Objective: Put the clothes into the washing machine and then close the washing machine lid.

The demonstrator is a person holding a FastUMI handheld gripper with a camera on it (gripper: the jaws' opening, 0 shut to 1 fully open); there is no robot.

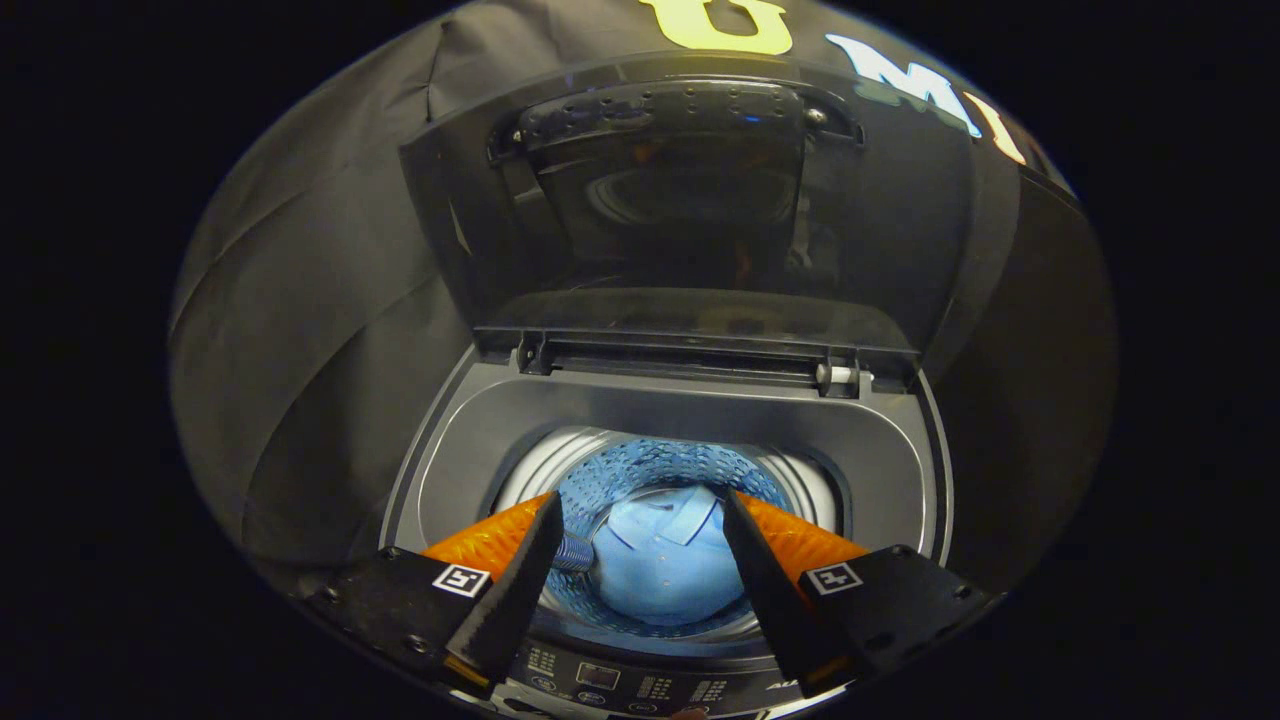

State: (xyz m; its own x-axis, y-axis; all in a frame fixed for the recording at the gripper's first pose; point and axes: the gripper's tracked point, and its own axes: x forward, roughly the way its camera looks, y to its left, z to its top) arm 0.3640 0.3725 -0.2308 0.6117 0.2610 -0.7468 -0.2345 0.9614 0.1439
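Shirt [665, 560] in drum | lid [690, 210] up | gripper [640, 515] spread wide, above, empty

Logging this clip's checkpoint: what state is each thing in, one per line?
Washing machine lid: raised, standing open behind the tub.
Drum: open on top, holds the shirt.
Blue shirt: lying inside the drum, not gripped.
Gripper: fingers spread open above the drum, holding nothing.
Control panel: at the near edge, details unreadable.
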